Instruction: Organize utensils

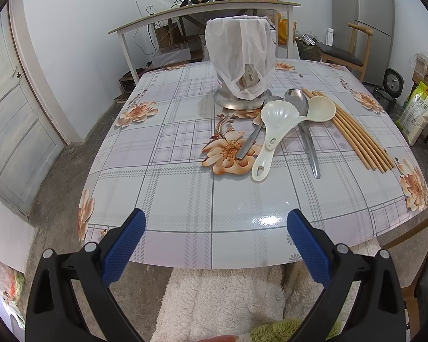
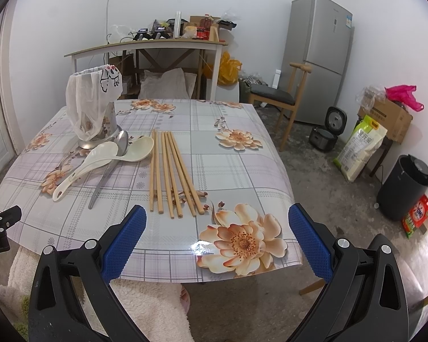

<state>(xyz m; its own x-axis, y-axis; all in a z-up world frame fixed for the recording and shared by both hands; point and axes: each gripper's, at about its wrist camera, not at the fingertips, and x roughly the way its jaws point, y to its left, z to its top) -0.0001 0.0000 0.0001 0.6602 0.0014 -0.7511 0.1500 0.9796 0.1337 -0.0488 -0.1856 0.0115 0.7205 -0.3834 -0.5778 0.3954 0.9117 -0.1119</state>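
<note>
Both claws, left claw (image 1: pixel 215 222) and right claw (image 2: pixel 216 218), gape empty above the tabletop (image 2: pixel 228 171) edge; chopsticks (image 2: pixel 172 171) lie beside spoons (image 2: pixel 105 156).

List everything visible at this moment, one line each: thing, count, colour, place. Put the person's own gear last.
Chopsticks: six, light wood, side by side on the table, right of the spoons.
Plastic spoons: two, cream, overlapping near the holder.
Metal spoons: at least two, silver, crossed under the plastic ones.
Utensil holder: one, metal, draped with a white bag, far left of the table.
Table: one, floral check cloth.
Side table: one, cluttered, against the wall.
Fridge: one, silver, right corner.
Chair: one, wood, beside the fridge.
Rice cooker: one, dark, on the floor.
Left gripper: blue pads, open, near table edge.
Right gripper: blue pads, open, near table edge.
</note>
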